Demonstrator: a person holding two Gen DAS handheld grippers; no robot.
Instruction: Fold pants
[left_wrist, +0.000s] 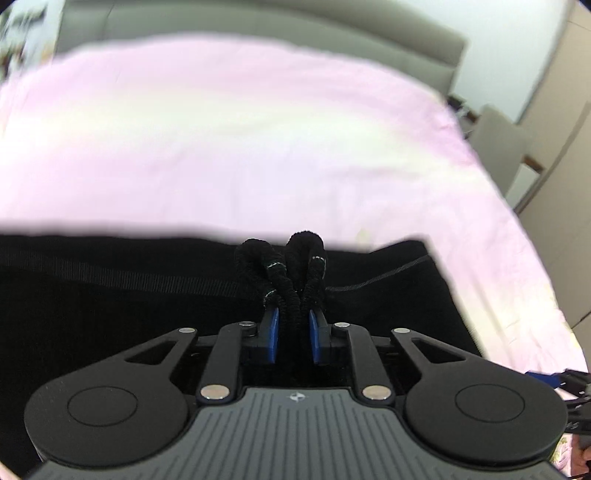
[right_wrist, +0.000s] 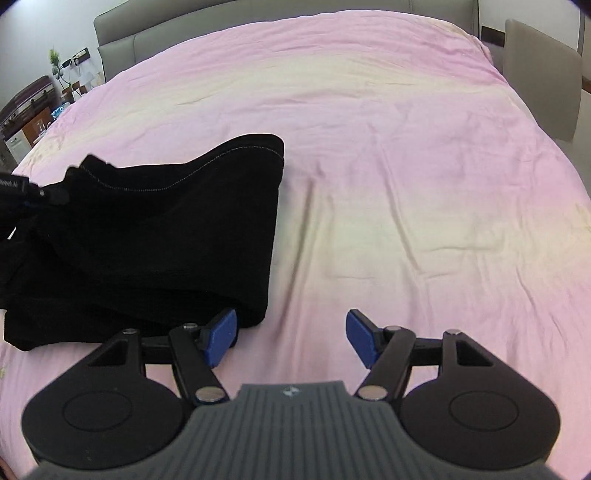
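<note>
Black pants (right_wrist: 155, 236) lie folded over on a pink bedsheet (right_wrist: 406, 166), at the left of the right wrist view. In the left wrist view the pants (left_wrist: 110, 302) fill the lower half. My left gripper (left_wrist: 293, 332) is shut on a bunched fold of the black fabric (left_wrist: 291, 269), which sticks up between the blue pads. My right gripper (right_wrist: 291, 341) is open and empty, low over the sheet just right of the pants' near corner. The left gripper also shows at the left edge of the right wrist view (right_wrist: 22, 192), at the lifted edge of the pants.
The bed has a grey padded headboard (right_wrist: 155, 40) at the far side. A grey chair (right_wrist: 543, 74) stands at the bed's right edge. A bedside shelf with a plant (right_wrist: 55, 62) and small items stands at the far left. Wall and wardrobe panels (left_wrist: 569, 110) are beyond the bed on the right.
</note>
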